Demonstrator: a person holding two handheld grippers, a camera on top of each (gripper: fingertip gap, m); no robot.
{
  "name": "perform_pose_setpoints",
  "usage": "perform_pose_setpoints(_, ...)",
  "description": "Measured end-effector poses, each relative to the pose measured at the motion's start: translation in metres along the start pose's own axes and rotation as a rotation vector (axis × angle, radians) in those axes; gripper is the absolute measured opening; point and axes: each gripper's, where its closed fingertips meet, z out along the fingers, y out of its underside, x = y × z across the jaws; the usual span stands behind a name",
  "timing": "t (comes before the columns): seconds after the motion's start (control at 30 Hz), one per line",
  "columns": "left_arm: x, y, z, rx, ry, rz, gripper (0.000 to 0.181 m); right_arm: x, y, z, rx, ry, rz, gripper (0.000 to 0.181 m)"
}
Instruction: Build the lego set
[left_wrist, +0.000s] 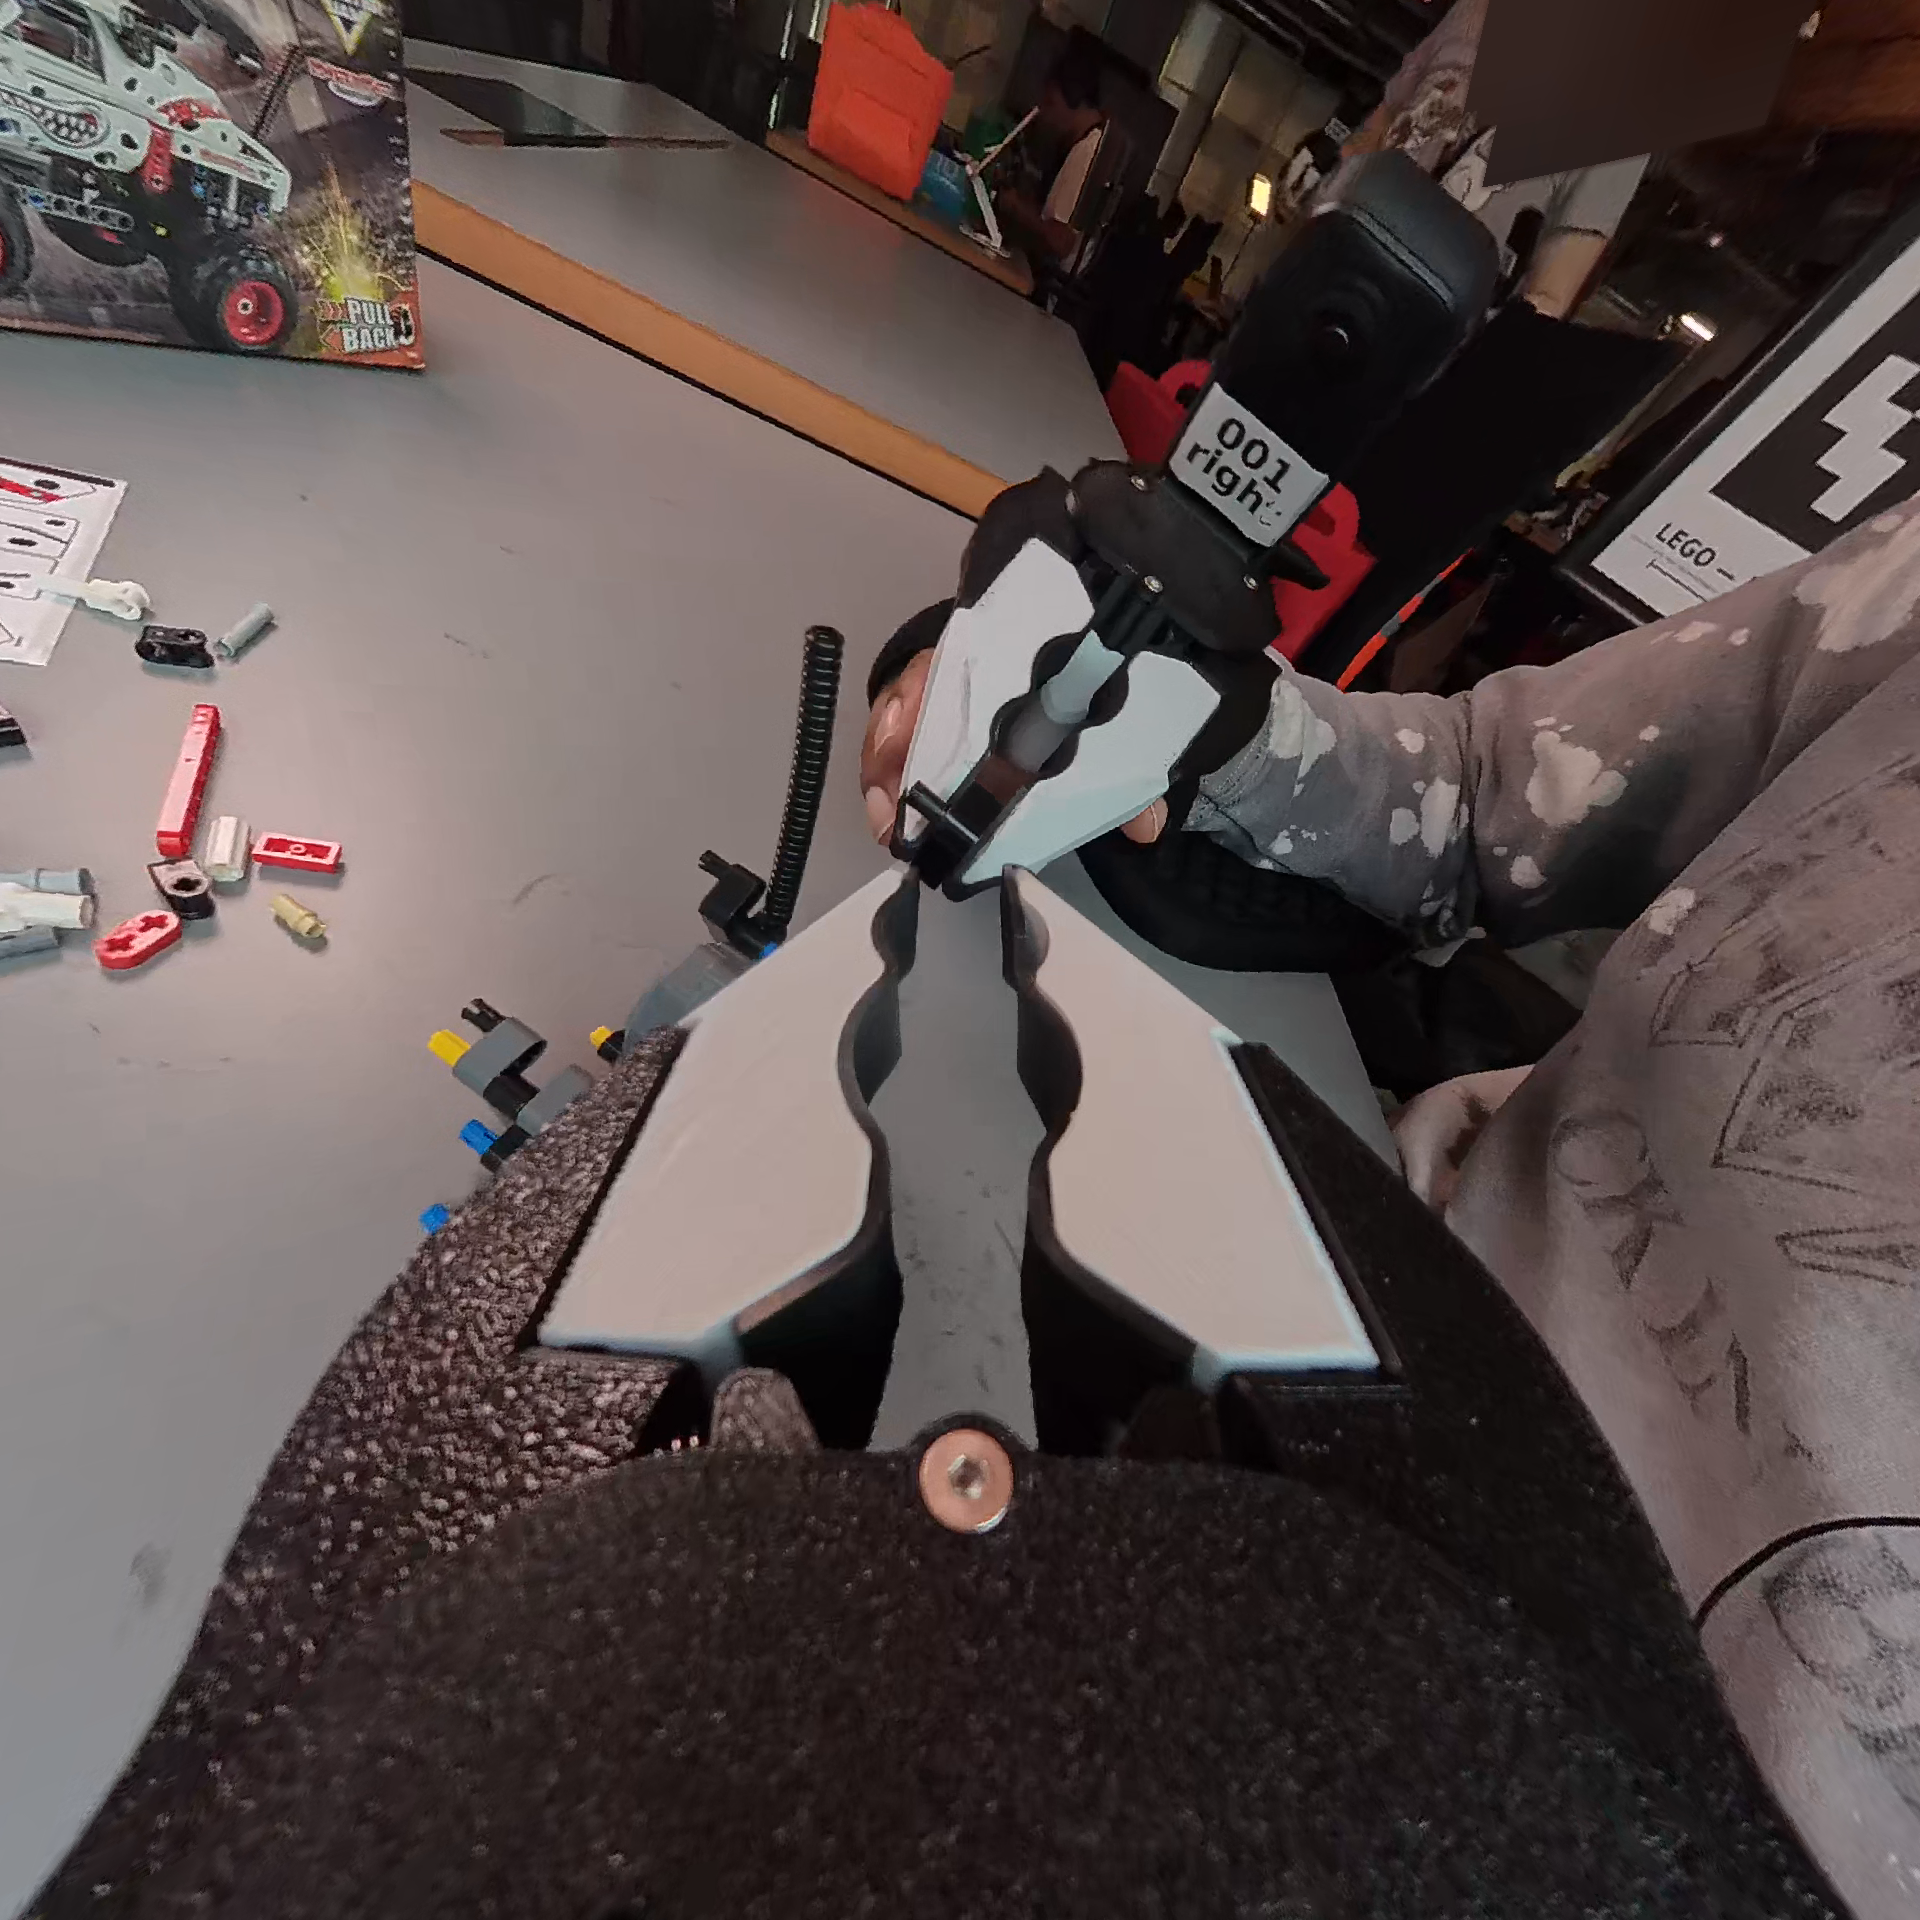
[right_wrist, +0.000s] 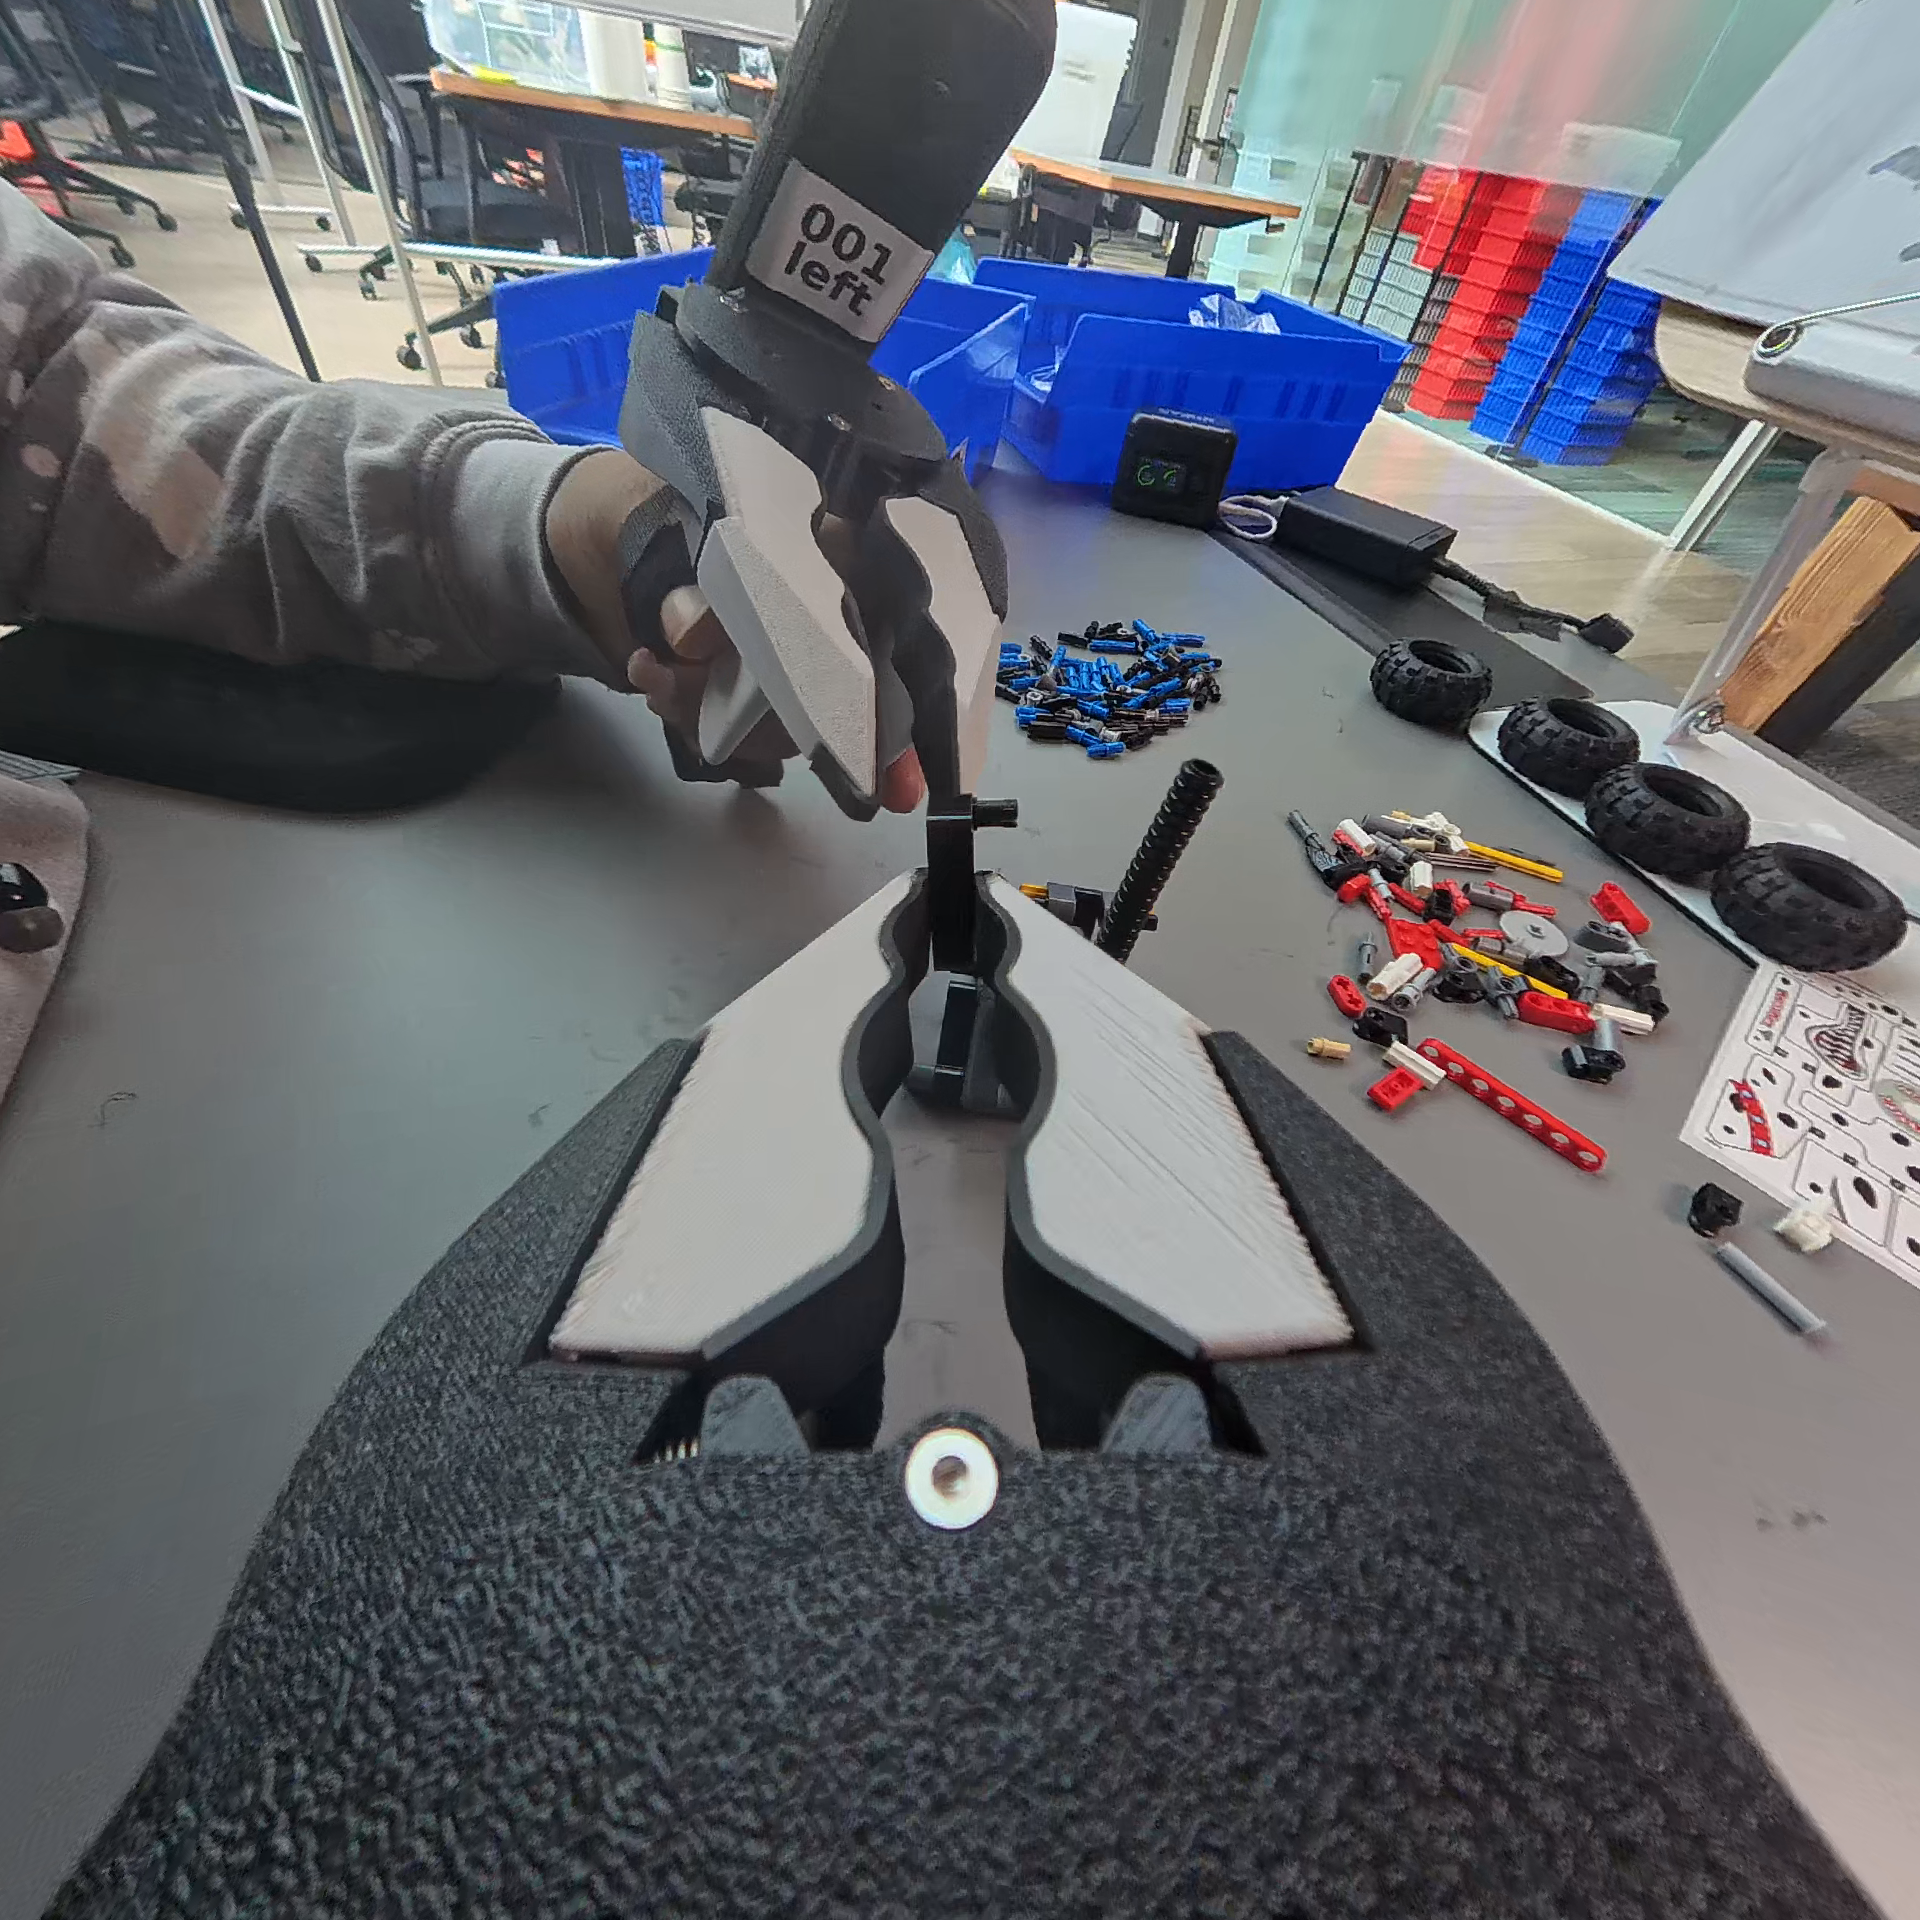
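The right claw (right_wrist: 951, 894) is clamped on a black lego piece (right_wrist: 954, 914) that stands upright between its fingers, with a short pin sticking out sideways near the top. Tipped down toward it from above, the left claw (right_wrist: 914, 790) has its tips just by that top end; whether they touch it I cannot tell. From the left wrist view, the left claw (left_wrist: 961, 883) has a narrow gap between its fingers, with nothing in it.

Just beyond the right claw, a black ribbed hose (right_wrist: 1158, 857) rises at a slant from a small grey and black assembly (right_wrist: 1070, 902) on the grey surface (right_wrist: 312, 987). To the right of the right claw is a scatter of red, grey and black parts (right_wrist: 1486, 956), a long red beam (right_wrist: 1512, 1101), four black tyres (right_wrist: 1662, 821) in a row and a sticker sheet (right_wrist: 1829, 1091). Farther off, past the left claw, is a heap of blue and black pins (right_wrist: 1107, 686).
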Motion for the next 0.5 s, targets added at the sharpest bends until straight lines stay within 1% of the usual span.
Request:
perform_pose_setpoints(0.07, -0.006, -0.005, 0.001, 0.031, -0.041, -0.081, 0.02, 0.003, -0.001, 0.001, -0.01, 0.042, -0.045, 0.008)
perform_pose_setpoints(0.13, -0.01, -0.007, 0.002, 0.051, -0.073, -0.175, 0.025, 0.004, -0.002, 0.002, -0.032, 0.095, -0.132, 0.008)
perform_pose_setpoints(0.23, -0.007, -0.006, 0.005, 0.052, -0.077, -0.26, 0.026, 0.005, -0.003, 0.003, -0.06, 0.161, -0.244, 0.008)
perform_pose_setpoints(0.33, 0.0, 0.0, 0.011, 0.024, -0.074, -0.269, 0.025, 0.004, -0.001, 0.004, -0.084, 0.172, -0.277, 0.008)
perform_pose_setpoints(0.5, -0.004, 0.0, 0.014, 0.036, -0.114, -0.272, 0.014, 0.007, 0.004, 0.003, -0.134, 0.213, -0.338, 0.008)
